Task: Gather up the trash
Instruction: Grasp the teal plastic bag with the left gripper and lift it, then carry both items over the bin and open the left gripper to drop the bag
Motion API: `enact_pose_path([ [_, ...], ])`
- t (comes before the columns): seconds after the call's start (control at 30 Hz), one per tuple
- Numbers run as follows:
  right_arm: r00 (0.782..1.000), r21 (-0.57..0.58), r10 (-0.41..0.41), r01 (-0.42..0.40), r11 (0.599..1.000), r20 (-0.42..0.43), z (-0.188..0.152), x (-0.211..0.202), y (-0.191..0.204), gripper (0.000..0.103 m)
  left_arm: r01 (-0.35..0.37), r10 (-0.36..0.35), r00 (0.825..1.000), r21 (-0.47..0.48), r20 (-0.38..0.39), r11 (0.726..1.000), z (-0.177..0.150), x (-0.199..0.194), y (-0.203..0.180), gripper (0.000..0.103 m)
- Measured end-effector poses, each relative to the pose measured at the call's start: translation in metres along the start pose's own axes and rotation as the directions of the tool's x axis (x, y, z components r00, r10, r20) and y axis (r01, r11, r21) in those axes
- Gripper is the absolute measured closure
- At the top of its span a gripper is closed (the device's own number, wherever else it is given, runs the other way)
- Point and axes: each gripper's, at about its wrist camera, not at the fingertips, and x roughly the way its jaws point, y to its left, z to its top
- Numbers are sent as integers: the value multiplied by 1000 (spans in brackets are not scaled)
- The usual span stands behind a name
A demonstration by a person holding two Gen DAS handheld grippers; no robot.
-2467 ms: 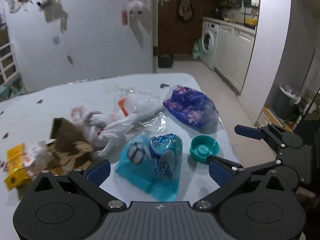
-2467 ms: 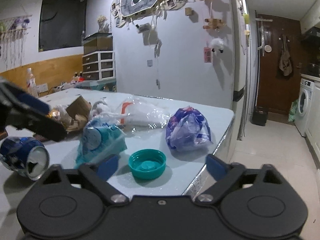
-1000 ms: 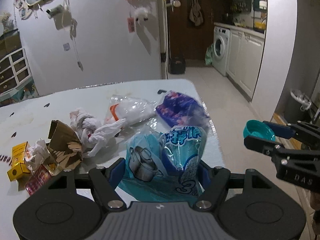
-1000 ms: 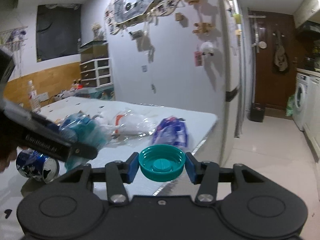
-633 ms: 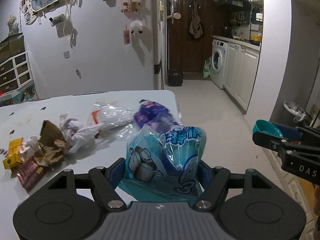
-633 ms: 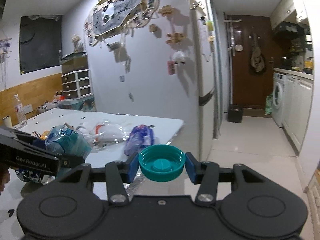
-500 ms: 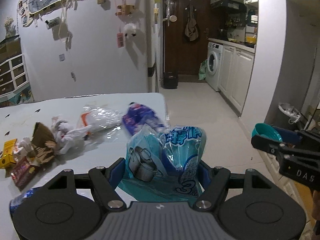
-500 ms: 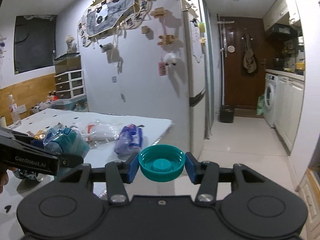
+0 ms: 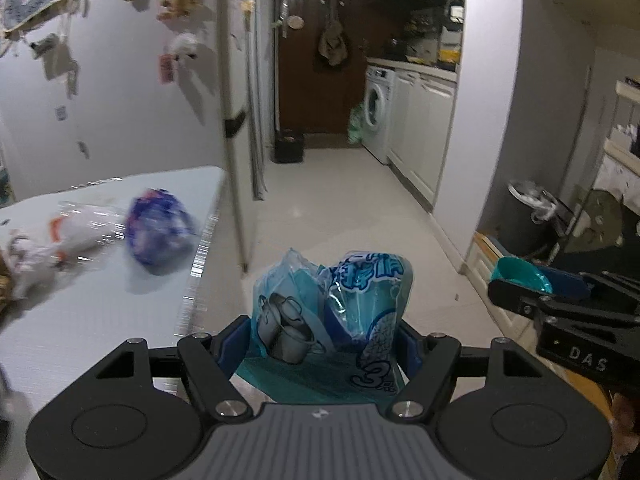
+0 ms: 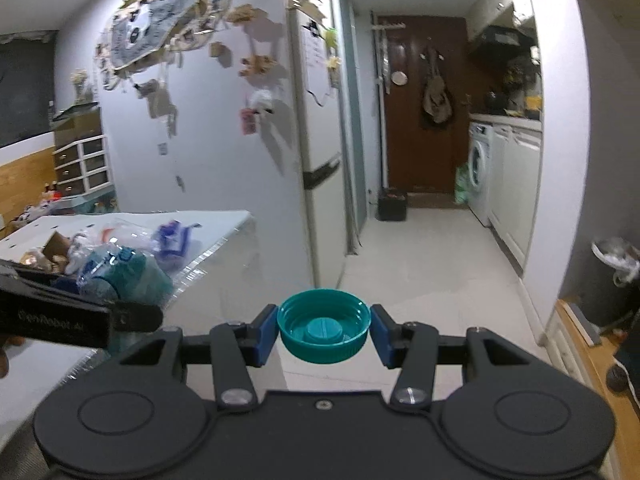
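Left gripper (image 9: 326, 338): my blue pads pinch a crumpled blue bag (image 9: 332, 304) from both sides; it stands up between them, off the table, over the floor.
Right gripper (image 10: 324, 334): my pads clamp a teal cap (image 10: 324, 330) at its rim, open side up, held over the pale floor.
Seen from the left: the right gripper (image 9: 520, 286) juts in at the right edge with the cap (image 9: 520, 276) at its tip.
Seen from the right: the left gripper (image 10: 124, 308) shows at the left edge with the bag (image 10: 128, 272) bunched in it.
Table (image 9: 80, 320): white, to my left; a purple bag (image 9: 158, 230) and a clear wrapper (image 9: 80, 224) lie on it near the edge, blurred.
More trash: cardboard scraps (image 10: 54, 246) sit farther back on the table.
Bin (image 9: 524, 218): dark, with a white liner, on the floor by the wall to my right, well apart from both grippers.
Background: a fridge (image 10: 316, 152) hung with notes, a brown door (image 10: 424, 100), a washer (image 10: 478, 168).
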Motion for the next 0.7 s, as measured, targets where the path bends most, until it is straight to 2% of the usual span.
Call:
enact_pose_path([
  [0.23, 993, 45, -63, 68, 997, -105, -29, 21, -41, 53, 50, -48, 996, 12, -78, 999, -8, 51, -41, 30],
  [0.47, 968, 89, -91, 115, 989, -236, -60, 57, -77, 53, 83, -84, 980, -16, -179, 996, -25, 118, -64, 30],
  [0.53, 952, 116, -78, 117, 986, -297, -76, 75, -87, 53, 88, -91, 973, -25, -212, 996, -32, 138, -66, 30],
  [0.6, 944, 125, -75, 121, 985, -322, -81, 83, -91, 53, 89, -96, 964, -39, -249, 995, -42, 159, -66, 30],
  [0.7, 911, 135, -75, 141, 981, -406, -101, 108, -102, 53, 92, -108, 945, -66, -308, 994, -58, 192, -64, 30],
])
